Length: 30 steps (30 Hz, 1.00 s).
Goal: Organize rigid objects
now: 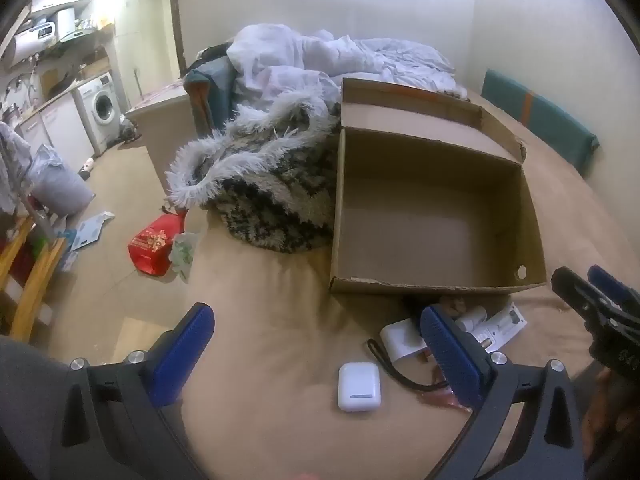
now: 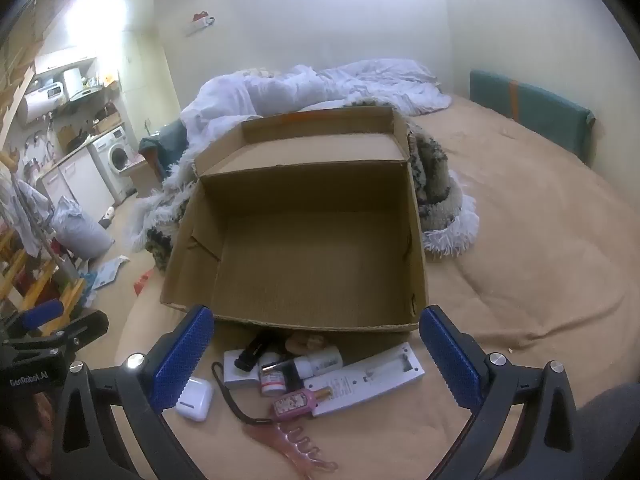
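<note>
One box (image 2: 316, 264) open on the bed (image 2: 540, 240), flap up at the back, nothing inside. Bare cardboard floor showing in both views.

In front of the box, on the sheet, a small heap. Counting from the right wrist view: one white earbud case (image 2: 195, 399), one white remote (image 2: 370, 378) lying face down, one white bottle (image 2: 318, 362), one small pink-labelled jar (image 2: 273, 379), one pink bottle (image 2: 298, 402), one black torch (image 2: 256, 350) on a white block (image 2: 232, 374), one pink comb (image 2: 288, 448), one black cord (image 2: 230, 394) looping past the case. Bottles, jar and torch bunched and touching; case a little apart to the left; comb nearest the camera.

Left hand-held gripper (image 1: 316, 356) spread wide, nothing between the pads, earbud case (image 1: 359, 387) lying on the sheet below the gap. Right hand-held gripper (image 2: 316, 354) also spread wide, empty, hanging over the heap with the box's near wall just beyond.

Behind the box: one shaggy rug (image 1: 264, 184), bundled, and one white duvet (image 1: 320, 60). One red bag (image 1: 154, 246) on the floor to the left.
</note>
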{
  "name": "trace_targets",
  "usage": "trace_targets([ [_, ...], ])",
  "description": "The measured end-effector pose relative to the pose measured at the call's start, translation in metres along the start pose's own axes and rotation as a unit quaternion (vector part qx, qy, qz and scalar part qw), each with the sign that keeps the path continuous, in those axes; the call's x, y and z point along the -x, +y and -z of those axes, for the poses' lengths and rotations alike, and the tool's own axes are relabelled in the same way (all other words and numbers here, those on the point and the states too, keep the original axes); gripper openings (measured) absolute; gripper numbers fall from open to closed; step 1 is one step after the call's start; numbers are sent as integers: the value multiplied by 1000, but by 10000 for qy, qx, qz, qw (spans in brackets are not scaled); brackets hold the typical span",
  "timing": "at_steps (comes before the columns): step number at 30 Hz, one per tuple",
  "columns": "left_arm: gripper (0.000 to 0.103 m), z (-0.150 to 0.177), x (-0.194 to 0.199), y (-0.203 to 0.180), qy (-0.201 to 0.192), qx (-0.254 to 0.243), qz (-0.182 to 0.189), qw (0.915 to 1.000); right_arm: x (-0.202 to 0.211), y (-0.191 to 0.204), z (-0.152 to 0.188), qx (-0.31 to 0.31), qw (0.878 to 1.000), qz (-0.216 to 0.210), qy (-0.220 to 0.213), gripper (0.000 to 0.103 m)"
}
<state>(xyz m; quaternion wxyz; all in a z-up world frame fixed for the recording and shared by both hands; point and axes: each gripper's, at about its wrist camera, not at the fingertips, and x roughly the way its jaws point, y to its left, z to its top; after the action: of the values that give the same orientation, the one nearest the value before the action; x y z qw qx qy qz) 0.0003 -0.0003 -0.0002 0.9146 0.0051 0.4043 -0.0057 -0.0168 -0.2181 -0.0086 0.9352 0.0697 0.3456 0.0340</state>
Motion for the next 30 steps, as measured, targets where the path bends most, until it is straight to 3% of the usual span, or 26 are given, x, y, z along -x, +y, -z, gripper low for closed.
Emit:
trace_targets([
  [30,103,2,-2,3,-46,18,-60,10000,2,4,1,84,9999,10,-90,103],
])
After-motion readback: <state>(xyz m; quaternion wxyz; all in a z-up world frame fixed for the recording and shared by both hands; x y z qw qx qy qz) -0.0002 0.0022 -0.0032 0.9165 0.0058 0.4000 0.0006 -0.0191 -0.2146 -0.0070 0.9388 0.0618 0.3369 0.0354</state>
